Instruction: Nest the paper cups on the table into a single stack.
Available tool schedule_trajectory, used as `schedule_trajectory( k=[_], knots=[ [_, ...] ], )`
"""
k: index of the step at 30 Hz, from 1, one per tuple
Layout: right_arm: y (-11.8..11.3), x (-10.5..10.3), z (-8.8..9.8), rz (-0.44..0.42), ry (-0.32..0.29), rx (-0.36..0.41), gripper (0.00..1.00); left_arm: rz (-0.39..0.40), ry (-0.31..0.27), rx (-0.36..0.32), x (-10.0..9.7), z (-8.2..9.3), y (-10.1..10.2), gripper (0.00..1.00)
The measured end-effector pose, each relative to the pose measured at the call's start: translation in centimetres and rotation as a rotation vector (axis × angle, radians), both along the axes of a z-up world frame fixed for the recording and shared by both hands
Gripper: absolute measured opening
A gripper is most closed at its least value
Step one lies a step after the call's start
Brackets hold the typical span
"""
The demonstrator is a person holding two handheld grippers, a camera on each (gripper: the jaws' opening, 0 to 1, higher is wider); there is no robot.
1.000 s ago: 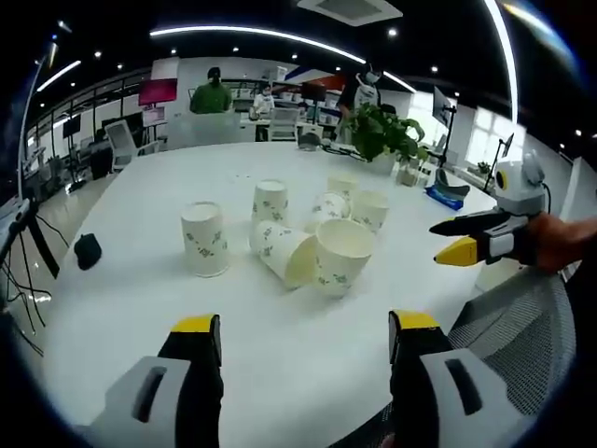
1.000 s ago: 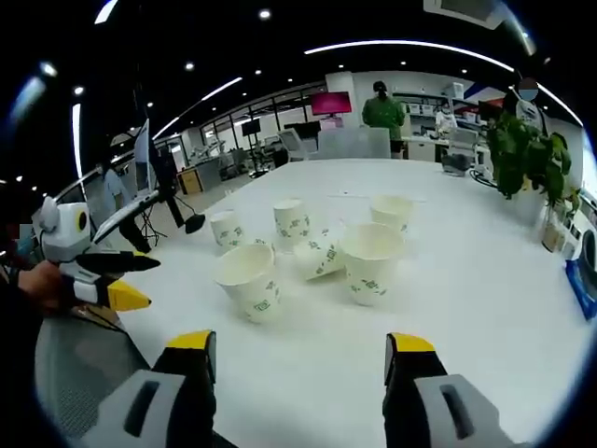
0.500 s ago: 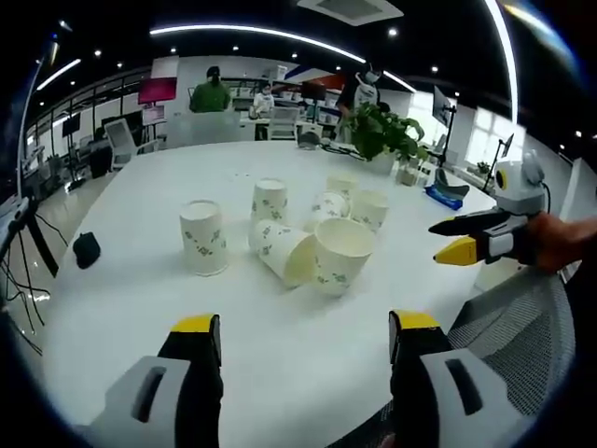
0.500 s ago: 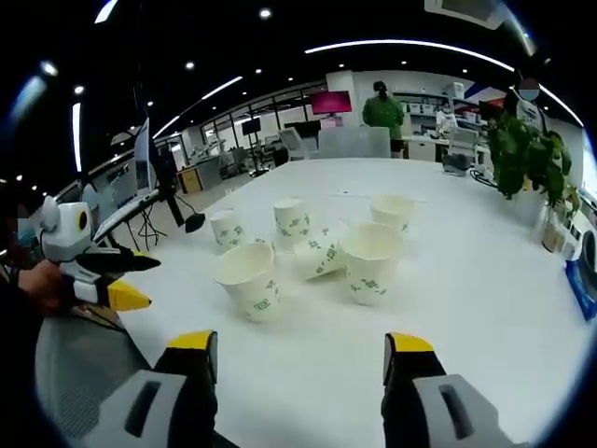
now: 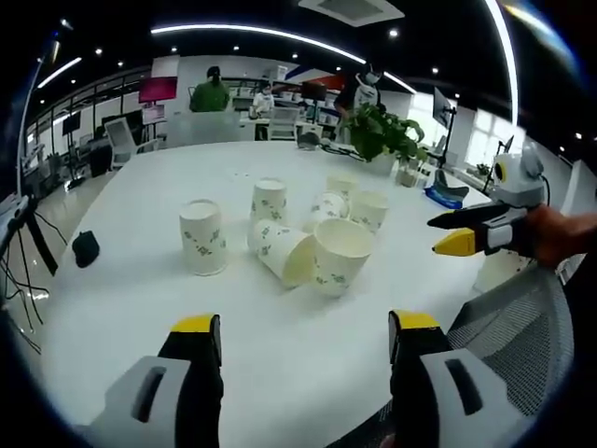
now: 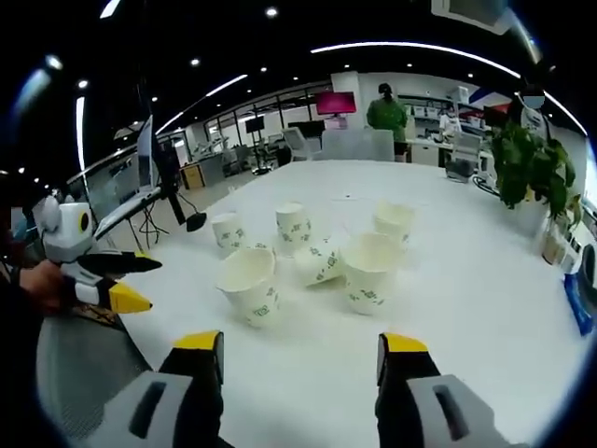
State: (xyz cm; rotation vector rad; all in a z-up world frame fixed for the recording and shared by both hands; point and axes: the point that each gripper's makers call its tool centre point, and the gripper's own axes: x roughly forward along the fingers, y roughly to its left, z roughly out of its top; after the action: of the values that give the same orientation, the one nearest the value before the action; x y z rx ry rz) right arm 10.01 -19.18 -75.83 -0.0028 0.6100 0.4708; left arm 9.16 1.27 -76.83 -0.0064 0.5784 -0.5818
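Several white paper cups with green print cluster mid-table. In the left gripper view, one upside-down cup [image 5: 203, 238] stands at the left and another [image 5: 269, 201] behind it. A cup [image 5: 284, 254] lies on its side against a tilted open cup [image 5: 340, 255], with more cups [image 5: 370, 209] behind. My left gripper [image 5: 305, 341] is open, short of the cluster. My right gripper [image 5: 457, 233] hovers at the right, off the table edge. In the right gripper view, a tilted cup [image 6: 250, 285] and an upright cup [image 6: 369, 271] are nearest my open right gripper [image 6: 297, 350]. The left gripper [image 6: 117, 280] hangs at the left.
The white table [image 5: 140, 308] has a small black object [image 5: 86, 247] near its left edge. A potted plant [image 5: 382, 131] and small items stand at the far right. A mesh chair [image 5: 522, 308] sits by the near edge. People stand at desks in the background.
The right gripper has lifted slightly, and its view has shifted a little. The cups and the left gripper have not moved.
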Motion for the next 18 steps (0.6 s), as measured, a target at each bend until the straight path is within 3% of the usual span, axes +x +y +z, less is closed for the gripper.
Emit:
schedule_trajectory(
  k=[7, 11, 15, 18],
  knots=[
    [-0.5, 3.6, 1.5, 0.067, -0.045, -0.065, 0.61, -0.007, 0.000, -0.003, -0.2, 0.2, -0.1, 0.72],
    [-0.4, 5.0, 0.6, 0.168, -0.031, -0.167, 0.59, -0.007, 0.001, -0.009, -0.2, 0.2, -0.2, 0.71],
    [-0.6, 6.7, 0.0, 0.217, -0.015, -0.228, 0.58, 0.000, 0.001, -0.016, -0.3, 0.6, -0.3, 0.71],
    [-0.8, 7.7, -0.4, 0.277, 0.002, -0.315, 0.51, 0.004, 0.001, -0.017, -0.2, 0.5, -0.2, 0.71]
  ],
)
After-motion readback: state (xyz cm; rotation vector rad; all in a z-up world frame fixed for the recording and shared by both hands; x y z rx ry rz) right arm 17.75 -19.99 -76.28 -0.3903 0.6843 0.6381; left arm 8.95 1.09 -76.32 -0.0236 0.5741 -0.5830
